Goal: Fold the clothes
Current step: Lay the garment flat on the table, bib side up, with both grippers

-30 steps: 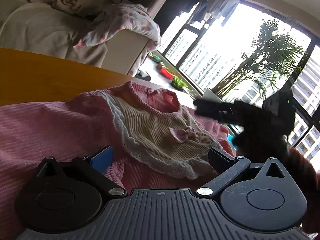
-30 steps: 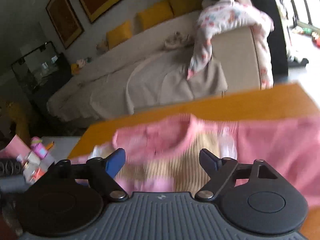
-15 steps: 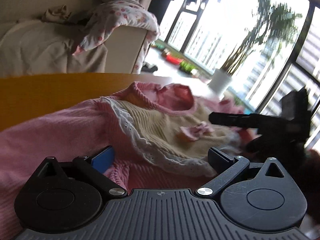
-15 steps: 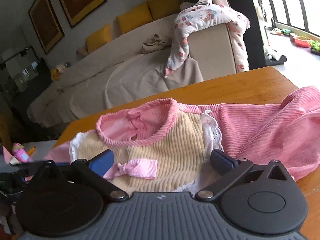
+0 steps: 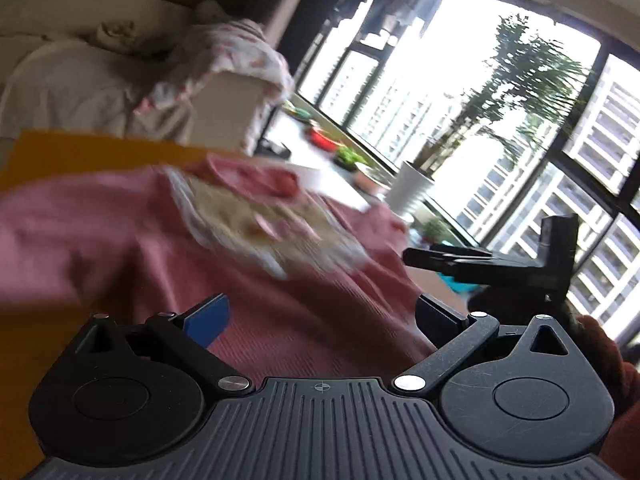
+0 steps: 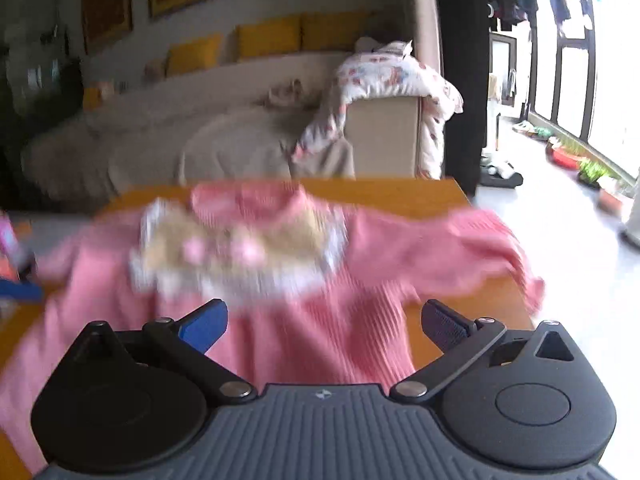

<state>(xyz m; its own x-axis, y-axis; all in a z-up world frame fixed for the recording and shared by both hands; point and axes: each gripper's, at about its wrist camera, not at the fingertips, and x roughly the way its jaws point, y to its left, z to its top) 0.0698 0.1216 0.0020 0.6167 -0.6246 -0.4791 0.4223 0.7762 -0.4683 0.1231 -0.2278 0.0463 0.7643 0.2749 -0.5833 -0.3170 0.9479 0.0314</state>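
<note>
A pink ribbed child's garment [image 6: 360,320] with a cream bib, white lace trim and small pink bows lies spread on the orange table [image 6: 400,194]. It is blurred in both views and also shows in the left wrist view [image 5: 280,300]. My left gripper [image 5: 320,316] is open and empty above the garment's body. My right gripper [image 6: 324,320] is open and empty above its lower part. The right gripper shows in the left wrist view [image 5: 460,260] as a black tool at the garment's right side.
A beige sofa [image 6: 220,140] with a flowered cloth [image 6: 392,76] over its arm stands behind the table. Large windows [image 5: 500,120] and potted plants [image 5: 412,192] lie to the right. Small items [image 6: 12,248] sit past the table's left end.
Both grippers have pulled back and risen, so more of the garment shows below them. The view is blurred from motion. Both stay open.
</note>
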